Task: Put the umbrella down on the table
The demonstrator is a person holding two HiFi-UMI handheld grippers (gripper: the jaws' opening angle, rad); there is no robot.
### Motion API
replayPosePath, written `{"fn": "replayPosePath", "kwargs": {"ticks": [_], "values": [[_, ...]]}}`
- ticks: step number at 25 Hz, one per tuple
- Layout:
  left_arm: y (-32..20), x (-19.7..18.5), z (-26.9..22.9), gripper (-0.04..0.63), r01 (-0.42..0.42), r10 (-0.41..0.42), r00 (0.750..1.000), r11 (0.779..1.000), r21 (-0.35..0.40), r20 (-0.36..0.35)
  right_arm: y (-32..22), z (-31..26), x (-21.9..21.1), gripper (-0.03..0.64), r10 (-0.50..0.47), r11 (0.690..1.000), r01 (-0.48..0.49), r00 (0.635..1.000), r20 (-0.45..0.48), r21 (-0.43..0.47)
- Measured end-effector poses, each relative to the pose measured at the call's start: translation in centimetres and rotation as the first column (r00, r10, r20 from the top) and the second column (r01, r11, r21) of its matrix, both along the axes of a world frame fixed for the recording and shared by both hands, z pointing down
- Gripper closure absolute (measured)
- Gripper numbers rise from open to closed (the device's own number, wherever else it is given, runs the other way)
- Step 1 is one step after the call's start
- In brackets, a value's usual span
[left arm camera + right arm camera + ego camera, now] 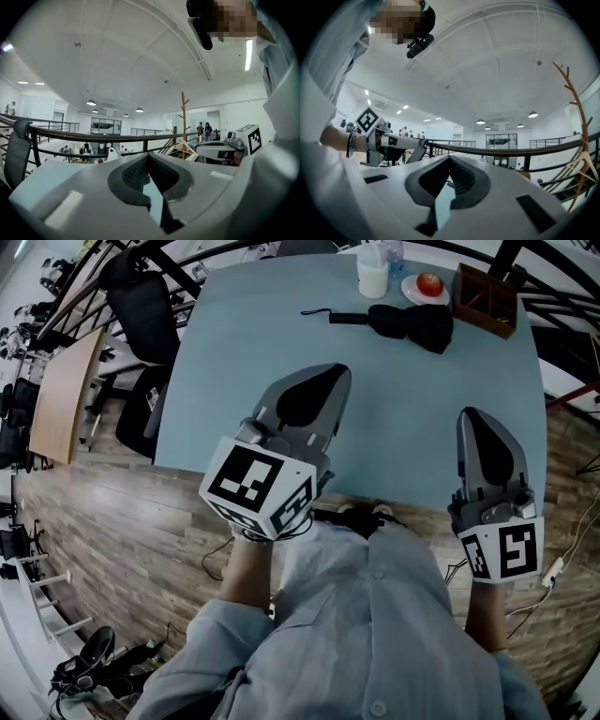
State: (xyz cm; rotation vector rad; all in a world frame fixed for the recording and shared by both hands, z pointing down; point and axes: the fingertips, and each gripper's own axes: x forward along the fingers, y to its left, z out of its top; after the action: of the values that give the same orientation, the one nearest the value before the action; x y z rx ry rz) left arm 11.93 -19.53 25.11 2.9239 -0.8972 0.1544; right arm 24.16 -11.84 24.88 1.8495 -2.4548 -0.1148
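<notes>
— What colour is the worktop [281, 334]?
— Plain pale blue. The folded umbrella [412, 322] at its far side is black all over.
— And right of that?
— A red apple [429, 283] on a white plate [409, 292], then a brown wooden box [486, 301]. The cup [372, 279] is white.
— The claws?
— The left claw [333, 373] and right claw [472, 418] are grey with black pads [305, 401]. The left cube [258, 486] and right cube [504, 552] are white with black square markers.
— The floor [103, 521]?
— Grey-brown wood planks.
</notes>
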Motion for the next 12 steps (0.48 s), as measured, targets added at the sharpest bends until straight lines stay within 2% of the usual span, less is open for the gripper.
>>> {"fn": "replayPosePath", "kwargs": {"ticks": [12], "values": [[0.23,0.36,0.11,0.591,-0.015,0.015,1.0,1.0,-0.01,-0.001,0.04,0.14,0.08,0.617,0.002,1.0,-0.002,1.0,-0.003,-0.009]]}}
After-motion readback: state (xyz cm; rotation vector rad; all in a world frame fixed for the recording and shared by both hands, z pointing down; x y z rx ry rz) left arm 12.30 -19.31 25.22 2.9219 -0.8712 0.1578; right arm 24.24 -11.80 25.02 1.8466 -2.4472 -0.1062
